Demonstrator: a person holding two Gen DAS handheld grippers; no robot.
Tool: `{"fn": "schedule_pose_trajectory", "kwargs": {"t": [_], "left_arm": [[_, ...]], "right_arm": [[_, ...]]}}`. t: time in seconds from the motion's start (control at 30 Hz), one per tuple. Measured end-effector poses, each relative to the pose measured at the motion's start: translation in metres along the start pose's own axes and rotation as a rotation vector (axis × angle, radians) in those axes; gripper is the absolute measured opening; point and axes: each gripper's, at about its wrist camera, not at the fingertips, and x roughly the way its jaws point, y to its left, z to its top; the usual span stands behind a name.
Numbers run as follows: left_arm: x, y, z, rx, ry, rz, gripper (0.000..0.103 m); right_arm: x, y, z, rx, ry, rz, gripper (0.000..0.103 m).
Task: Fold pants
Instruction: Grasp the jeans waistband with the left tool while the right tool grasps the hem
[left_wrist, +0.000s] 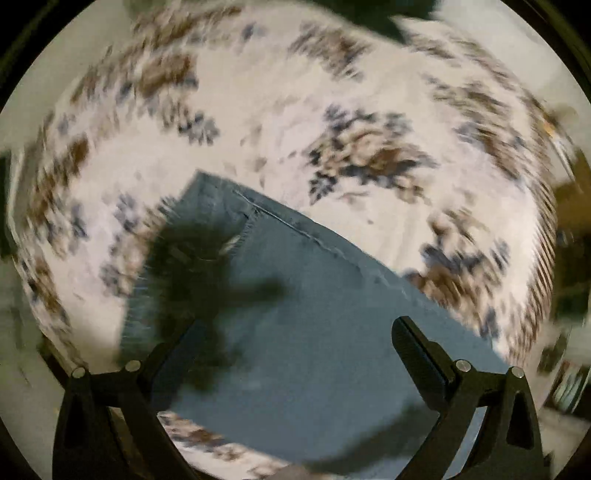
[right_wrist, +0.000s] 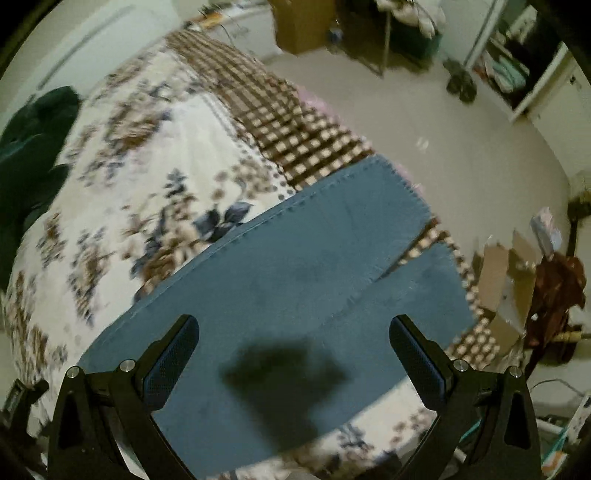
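Blue denim pants (left_wrist: 295, 314) lie flat on a floral bedspread (left_wrist: 258, 110). The left wrist view shows the waistband end with a pocket seam, blurred by motion. My left gripper (left_wrist: 295, 332) hangs open above the pants, holding nothing. The right wrist view shows the two legs (right_wrist: 295, 277) side by side, their hems (right_wrist: 417, 192) at the bed's edge. My right gripper (right_wrist: 295, 332) is open above the legs and empty. Gripper shadows fall on the denim.
The bedspread (right_wrist: 147, 155) has a brown checked border (right_wrist: 288, 122) at the bed's edge. A dark green cloth (right_wrist: 33, 147) lies at the left. Beyond the bed are pale floor (right_wrist: 443, 129), cardboard boxes (right_wrist: 506, 280), shelves (right_wrist: 517, 66) and a brown garment (right_wrist: 557, 291).
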Motion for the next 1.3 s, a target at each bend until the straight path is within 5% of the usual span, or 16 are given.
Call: {"fn": "schedule_pose_trajectory", "kwargs": {"t": [0.27,0.4,0.47,0.53,0.6,0.63,0.7,0.73,0.8,0.83,0.87,1.17,1.3], "left_arm": [[0.138,-0.003,0.080,-0.226,0.138,0.045,0.097],[0.165,0.002,0.086,-0.282,0.155,0.069,0.089],[0.155,0.002,0.077,-0.295,0.087,0.066,0.082],[0.139,0.004,0.068,-0.295,0.014,0.060,0.046],[0.123,0.013,0.054,-0.300,-0.034,0.033,0.021],[0.119,0.017,0.050,-0.296,-0.048,0.002,0.016],[0.107,0.026,0.038,-0.290,-0.073,-0.084,0.003],[0.098,0.031,0.033,-0.269,-0.089,-0.116,0.003],[0.084,0.038,0.021,-0.254,-0.116,-0.167,0.003],[0.076,0.042,0.014,-0.249,-0.129,-0.197,0.003],[0.067,0.049,0.006,-0.248,-0.146,-0.235,0.003],[0.016,0.112,-0.034,-0.252,-0.228,-0.431,0.003],[-0.007,0.148,-0.081,-0.243,-0.197,-0.483,0.003]], "right_arm": [[0.183,0.011,0.071,0.080,0.128,-0.050,0.103],[0.234,0.005,0.091,0.098,0.178,-0.104,0.103],[0.252,0.004,0.100,0.102,0.194,-0.139,0.103],[0.272,0.003,0.108,0.121,0.225,-0.160,0.103],[0.284,0.003,0.112,0.141,0.250,-0.164,0.103],[0.289,0.002,0.113,0.156,0.262,-0.159,0.103],[0.294,0.003,0.114,0.169,0.273,-0.142,0.097],[0.294,0.004,0.114,0.167,0.272,-0.132,0.086],[0.289,0.005,0.114,0.151,0.260,-0.122,0.054],[0.281,0.005,0.115,0.141,0.250,-0.114,0.022],[0.277,0.005,0.116,0.134,0.238,-0.116,0.013],[0.186,-0.038,0.076,0.081,0.140,-0.005,0.007],[0.141,-0.081,0.040,0.084,0.136,0.027,0.006]]}}
